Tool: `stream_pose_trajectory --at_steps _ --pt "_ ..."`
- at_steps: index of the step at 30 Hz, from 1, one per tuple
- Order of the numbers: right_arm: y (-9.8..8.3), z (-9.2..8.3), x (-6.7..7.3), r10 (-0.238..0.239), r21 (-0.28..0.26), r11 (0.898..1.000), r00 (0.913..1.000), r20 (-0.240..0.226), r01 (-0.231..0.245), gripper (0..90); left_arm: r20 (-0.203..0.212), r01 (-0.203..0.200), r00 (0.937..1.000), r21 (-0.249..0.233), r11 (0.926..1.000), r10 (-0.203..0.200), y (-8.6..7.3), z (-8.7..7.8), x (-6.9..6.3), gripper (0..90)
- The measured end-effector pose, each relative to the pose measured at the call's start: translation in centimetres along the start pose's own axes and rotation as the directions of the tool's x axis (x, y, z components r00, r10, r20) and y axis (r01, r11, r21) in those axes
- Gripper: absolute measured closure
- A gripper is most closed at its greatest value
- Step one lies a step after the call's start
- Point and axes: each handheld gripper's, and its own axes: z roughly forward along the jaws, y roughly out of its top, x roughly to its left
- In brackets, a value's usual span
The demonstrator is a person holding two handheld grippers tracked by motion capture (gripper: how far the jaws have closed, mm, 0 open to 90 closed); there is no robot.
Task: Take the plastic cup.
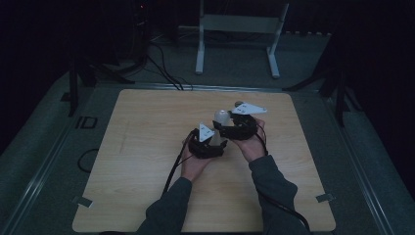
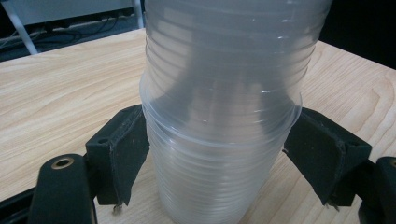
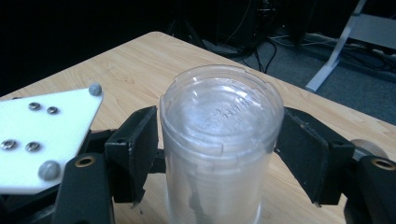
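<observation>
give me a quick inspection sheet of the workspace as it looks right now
surface: light wooden table, bare apart from the work at its middle
job's things: stack of clear ribbed plastic cups, nested, held off the table between both grippers
clutter: nothing seen
grippers: left gripper pads press the stack on both sides; right gripper pads clamp the closed bottom end of the stack; a hand holds each
cables: black cable trails from the left gripper toward the near edge; another runs along the right sleeve; more cables on the floor behind the table
surroundings: dark room, grey carpet, white frame beyond the far edge, black stand legs at both sides
</observation>
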Motion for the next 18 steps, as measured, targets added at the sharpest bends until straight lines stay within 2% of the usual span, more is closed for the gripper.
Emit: stream_pose_trajectory --at_steps 9,18 --pt "0.01 0.62 0.17 0.010 0.001 1.000 0.9999 0.000 -0.010 36.7 -0.003 -0.003 1.0000 0.002 1.0000 0.003 0.01 -0.04 0.02 22.1" --pt "0.10 0.49 0.09 0.014 -0.003 1.000 0.9999 -0.001 -0.014 37.9 -0.006 -0.005 1.0000 0.004 1.0000 0.005 0.02 -0.05 -0.04 22.6"
